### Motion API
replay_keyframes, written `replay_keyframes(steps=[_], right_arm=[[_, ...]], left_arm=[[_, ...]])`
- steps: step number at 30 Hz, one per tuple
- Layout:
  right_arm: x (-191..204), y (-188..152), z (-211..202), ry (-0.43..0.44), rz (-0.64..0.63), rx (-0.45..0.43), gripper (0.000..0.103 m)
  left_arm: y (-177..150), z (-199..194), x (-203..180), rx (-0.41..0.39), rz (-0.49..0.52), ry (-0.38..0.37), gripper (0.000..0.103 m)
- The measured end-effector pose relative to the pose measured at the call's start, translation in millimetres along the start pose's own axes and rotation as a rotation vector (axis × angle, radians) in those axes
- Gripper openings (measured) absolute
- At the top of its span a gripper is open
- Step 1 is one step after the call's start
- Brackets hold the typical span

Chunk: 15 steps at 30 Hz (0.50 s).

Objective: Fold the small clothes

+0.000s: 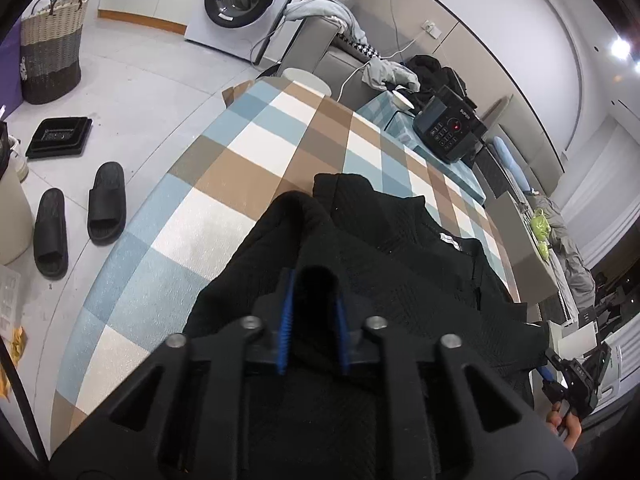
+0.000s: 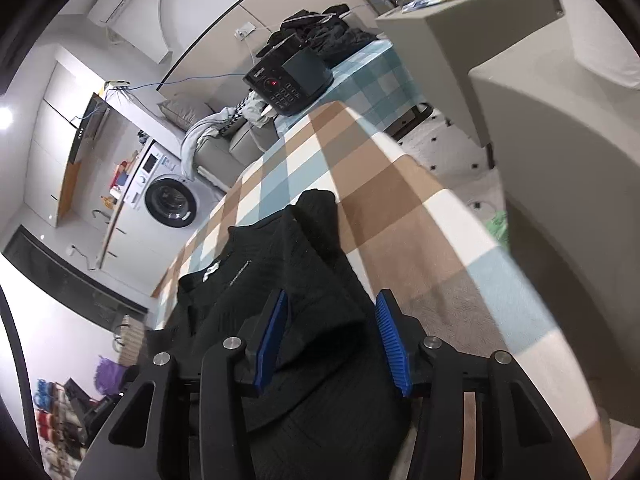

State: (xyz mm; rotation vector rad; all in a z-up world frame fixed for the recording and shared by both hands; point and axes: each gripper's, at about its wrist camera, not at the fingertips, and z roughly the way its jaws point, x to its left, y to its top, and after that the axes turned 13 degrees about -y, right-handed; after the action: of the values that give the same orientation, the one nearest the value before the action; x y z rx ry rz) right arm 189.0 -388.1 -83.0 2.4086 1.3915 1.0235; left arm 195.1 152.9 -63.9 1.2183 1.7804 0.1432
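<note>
A black textured garment (image 1: 400, 260) with a white neck label lies on the table's checked cloth (image 1: 240, 160). My left gripper (image 1: 316, 292) is shut on a raised fold at the garment's left edge, the blue pads pinching the cloth. In the right wrist view the same garment (image 2: 280, 264) lies on the checked cloth (image 2: 380, 200). My right gripper (image 2: 333, 296) stands open over its right side, with black cloth lying loose between the wide-apart pads. That gripper (image 1: 576, 372) and the hand holding it show at the lower right of the left wrist view.
A black appliance with a keypad (image 1: 448, 128) sits at the table's far end. A washing machine (image 1: 248, 0), a woven basket (image 1: 52, 48) and black slippers (image 1: 80, 216) are on the floor to the left. Grey furniture (image 2: 540, 120) stands close on the right.
</note>
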Motion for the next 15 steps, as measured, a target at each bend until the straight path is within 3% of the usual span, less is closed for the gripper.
replay_keyframes(steps=[3, 4, 7, 11, 15], right_arm=[[11, -1, 6, 0.018, -0.045, 0.006, 0.04], [14, -2, 5, 0.023, -0.049, -0.006, 0.024], [22, -4, -9, 0.038, -0.087, -0.05, 0.008], [33, 2, -30, 0.092, -0.092, -0.078, 0.007], [31, 19, -46, 0.181, 0.044, -0.112, 0.007]], left_arm=[[2, -2, -2, -0.011, -0.001, -0.01, 0.006], [2, -3, -2, -0.018, -0.003, -0.016, 0.006], [3, -11, -7, -0.041, -0.001, -0.03, 0.006], [9, -25, -15, -0.08, 0.004, -0.056, 0.005], [25, -35, -26, -0.126, 0.02, -0.07, 0.005]])
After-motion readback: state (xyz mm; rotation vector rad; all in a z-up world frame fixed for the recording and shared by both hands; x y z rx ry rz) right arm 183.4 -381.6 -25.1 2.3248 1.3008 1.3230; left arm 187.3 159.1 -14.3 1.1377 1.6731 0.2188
